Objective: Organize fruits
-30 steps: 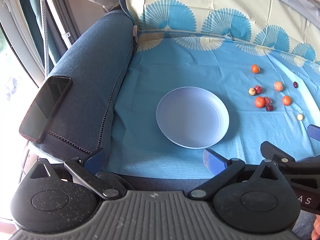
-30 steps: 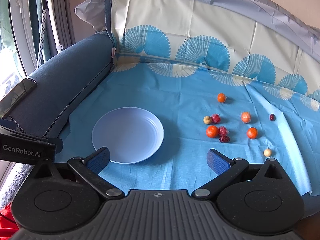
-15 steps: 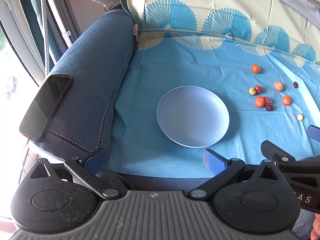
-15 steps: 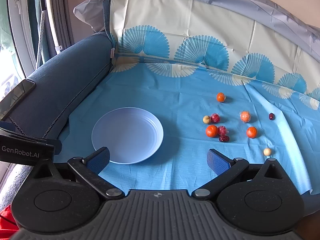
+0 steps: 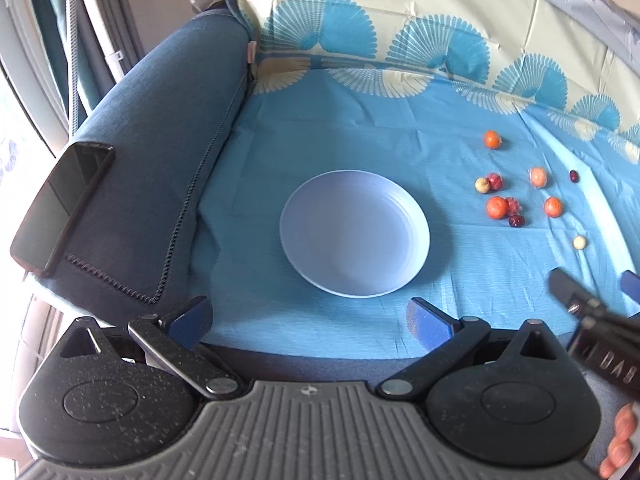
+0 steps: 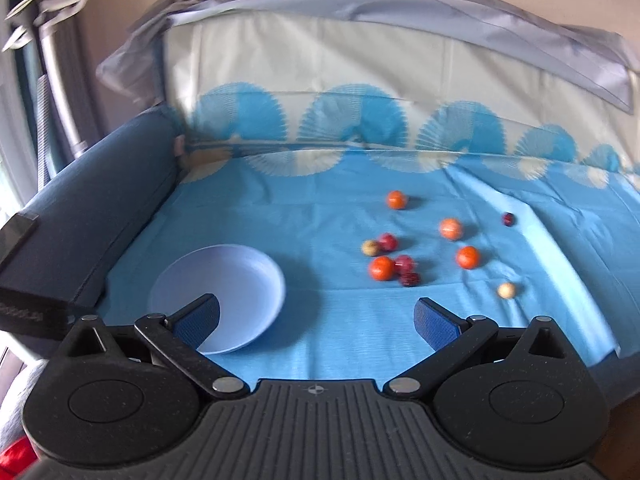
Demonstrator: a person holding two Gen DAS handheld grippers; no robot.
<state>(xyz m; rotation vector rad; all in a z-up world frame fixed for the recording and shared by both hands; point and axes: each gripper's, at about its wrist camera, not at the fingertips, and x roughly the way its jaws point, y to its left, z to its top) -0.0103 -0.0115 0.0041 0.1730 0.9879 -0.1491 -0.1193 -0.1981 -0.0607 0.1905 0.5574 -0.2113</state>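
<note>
Swinging our right gripper [image 6: 316,316], jaws spread, toward the fruits [image 6: 382,268] ahead, nearer it than our left gripper [image 5: 308,316], also spread.

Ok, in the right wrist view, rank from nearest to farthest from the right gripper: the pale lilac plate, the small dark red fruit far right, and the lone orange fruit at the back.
1. Pale lilac plate, near left.
2. Lone orange fruit, back centre.
3. Small dark red fruit, far right.
</note>
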